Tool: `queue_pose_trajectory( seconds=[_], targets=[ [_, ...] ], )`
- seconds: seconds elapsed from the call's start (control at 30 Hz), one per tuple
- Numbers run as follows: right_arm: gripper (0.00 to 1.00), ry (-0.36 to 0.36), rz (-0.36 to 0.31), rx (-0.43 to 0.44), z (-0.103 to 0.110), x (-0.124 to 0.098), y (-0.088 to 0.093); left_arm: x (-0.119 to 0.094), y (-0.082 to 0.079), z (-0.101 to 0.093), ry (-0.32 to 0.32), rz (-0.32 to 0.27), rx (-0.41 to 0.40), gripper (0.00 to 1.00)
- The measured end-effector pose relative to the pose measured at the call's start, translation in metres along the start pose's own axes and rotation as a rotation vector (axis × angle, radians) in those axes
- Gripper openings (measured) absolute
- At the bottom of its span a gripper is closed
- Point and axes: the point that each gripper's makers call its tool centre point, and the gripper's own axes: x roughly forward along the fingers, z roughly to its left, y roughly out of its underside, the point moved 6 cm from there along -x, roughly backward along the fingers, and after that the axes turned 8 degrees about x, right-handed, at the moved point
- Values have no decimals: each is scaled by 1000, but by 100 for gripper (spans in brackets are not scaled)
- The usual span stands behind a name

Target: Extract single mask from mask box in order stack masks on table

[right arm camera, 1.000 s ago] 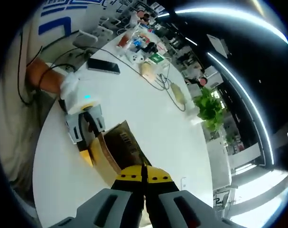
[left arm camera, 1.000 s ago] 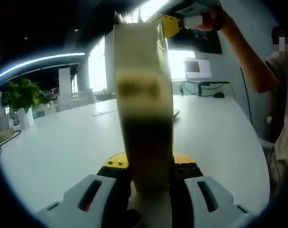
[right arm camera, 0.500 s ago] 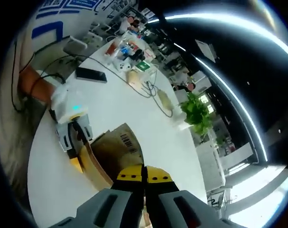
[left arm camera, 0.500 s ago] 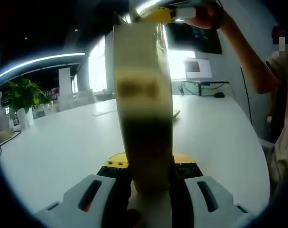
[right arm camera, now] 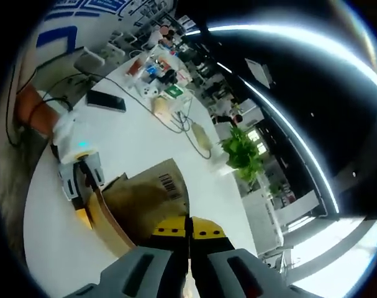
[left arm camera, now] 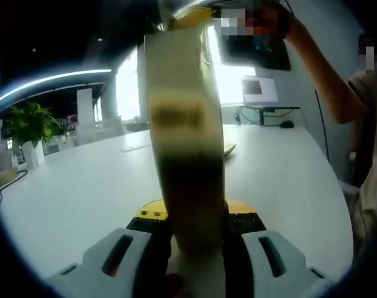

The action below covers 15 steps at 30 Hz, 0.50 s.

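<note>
Clamping the mask box (left arm camera: 187, 149), left tool (left arm camera: 197, 226); right tool (right arm camera: 189, 228) pinched together, plant (right arm camera: 241, 151) beyond.

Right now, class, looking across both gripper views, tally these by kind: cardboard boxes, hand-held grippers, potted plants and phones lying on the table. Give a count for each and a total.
Cardboard box: 1
Hand-held grippers: 2, the left and the right
Potted plant: 1
Phone: 1
Total: 5
</note>
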Motion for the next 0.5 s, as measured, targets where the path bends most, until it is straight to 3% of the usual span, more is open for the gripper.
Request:
queue_pose_trajectory(
  seconds=[0.5],
  targets=[
    [0,124,-86,29,-24,-10,-11,0,0,0,1,0,3,21]
  ],
)
